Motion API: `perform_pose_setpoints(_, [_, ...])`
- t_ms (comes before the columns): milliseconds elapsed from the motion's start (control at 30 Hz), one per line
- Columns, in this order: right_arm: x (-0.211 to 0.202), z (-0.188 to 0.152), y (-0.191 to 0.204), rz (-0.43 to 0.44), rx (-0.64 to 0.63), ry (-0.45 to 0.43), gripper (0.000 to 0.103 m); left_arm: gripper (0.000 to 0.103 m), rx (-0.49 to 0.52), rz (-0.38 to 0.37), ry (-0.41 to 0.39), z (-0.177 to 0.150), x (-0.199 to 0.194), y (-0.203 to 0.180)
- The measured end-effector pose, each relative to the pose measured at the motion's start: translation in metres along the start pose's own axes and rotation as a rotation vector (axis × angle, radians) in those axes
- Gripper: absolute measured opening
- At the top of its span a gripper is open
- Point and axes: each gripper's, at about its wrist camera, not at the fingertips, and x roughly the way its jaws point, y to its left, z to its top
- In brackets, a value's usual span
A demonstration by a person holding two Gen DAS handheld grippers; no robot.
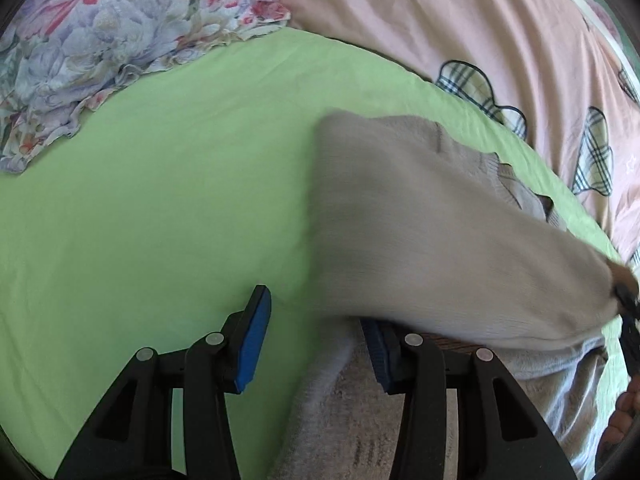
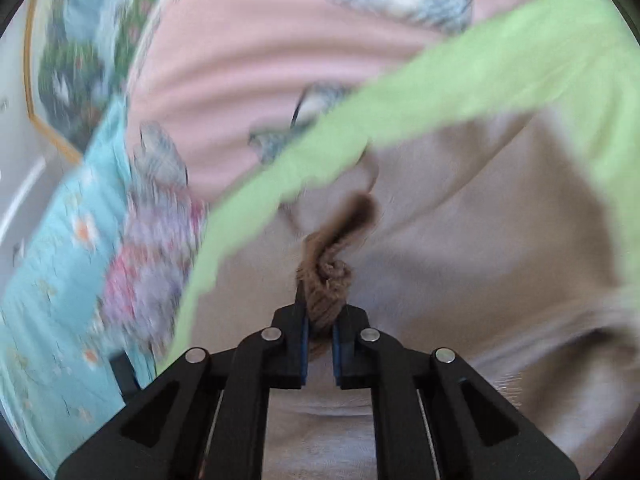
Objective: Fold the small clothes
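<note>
I am gripping the sweater (image 2: 460,248) by its brown cuff (image 2: 326,288) with the right gripper (image 2: 320,336), jaws closed; the left gripper (image 1: 316,344) is open at its edge. It is lying on the green sheet (image 1: 160,200). I am keeping the sleeve taut, folding leftward where open sheet remains.

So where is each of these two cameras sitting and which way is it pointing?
Left wrist: on the left gripper, looking along its open fingers over the green sheet at the beige sweater; the right gripper shows at the far right edge.
Right wrist: on the right gripper, looking down at the sweater's brown cuff pinched between its fingers; view blurred.
Shared: sweater, green sheet, pink quilt.
</note>
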Motion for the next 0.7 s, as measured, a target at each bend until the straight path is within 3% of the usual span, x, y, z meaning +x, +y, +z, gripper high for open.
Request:
perform_pose_setpoints(200, [-0.001,-0.006,-0.036,-0.113,0.009,0.067,0.010,0.046,-0.016,-0.008,-0.002,-0.004,-0.006,0.000])
perform_pose_setpoints(333, [-0.019,0.001,-0.029,-0.105,-0.031,-0.015,0.010,0.046,-0.010,-0.017,0.012,-0.007,-0.006,-0.001])
perform_pose_setpoints(533, [-0.003,0.005,-0.044,-0.190,-0.034,0.014,0.010,0.046,0.007,-0.014,0.018,-0.008,-0.005,-0.006])
perform_pose_setpoints(700, [0.007,-0.003,-0.054,-0.226,-0.021,0.072,0.010,0.046,0.050,-0.084,0.075,-0.008,-0.007,-0.002])
